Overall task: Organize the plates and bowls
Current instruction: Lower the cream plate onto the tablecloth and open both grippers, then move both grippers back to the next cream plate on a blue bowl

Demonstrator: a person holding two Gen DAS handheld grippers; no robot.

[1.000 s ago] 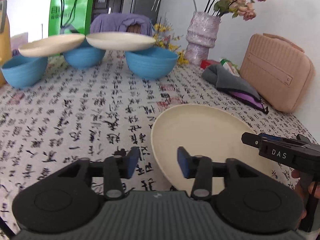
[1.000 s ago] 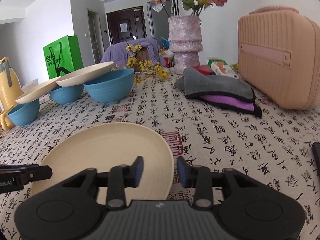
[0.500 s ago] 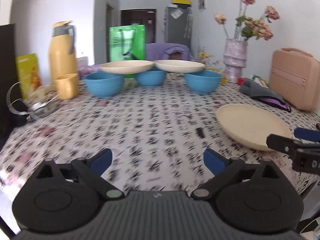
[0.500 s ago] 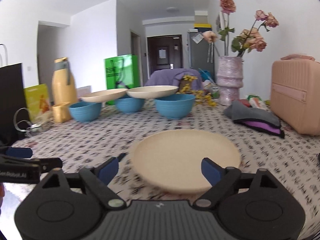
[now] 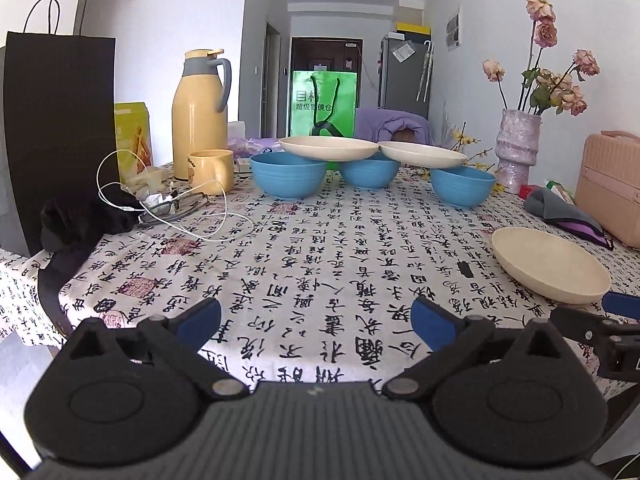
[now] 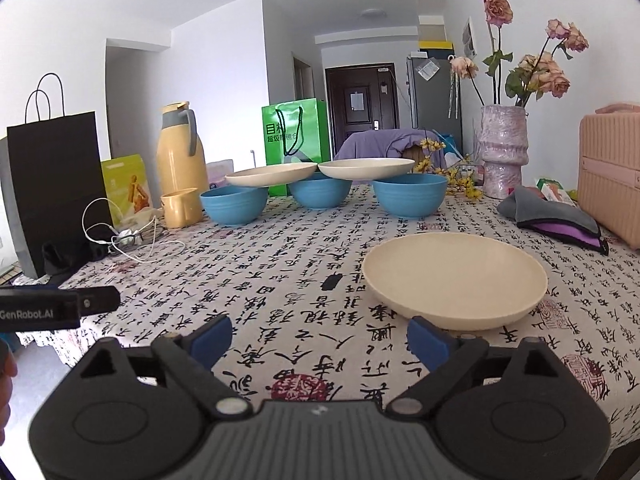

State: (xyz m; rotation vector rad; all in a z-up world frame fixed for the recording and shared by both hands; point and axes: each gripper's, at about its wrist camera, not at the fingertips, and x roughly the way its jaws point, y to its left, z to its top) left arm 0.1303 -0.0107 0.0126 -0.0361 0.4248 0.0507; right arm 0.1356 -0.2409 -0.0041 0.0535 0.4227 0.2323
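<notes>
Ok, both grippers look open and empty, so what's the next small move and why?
Probably ease the right gripper forward to the near rim of the lone cream plate. It lies flat on the tablecloth just ahead of that gripper's open jaws. The left gripper is also open and empty, but that plate sits off to its right. The other two plates already bridge the blue bowls.

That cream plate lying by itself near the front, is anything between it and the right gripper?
Nothing visible stands between them. The right gripper is open, and the lone cream plate lies just ahead of its right finger on the tablecloth. A small black object lies left of the plate, off that path.
</notes>
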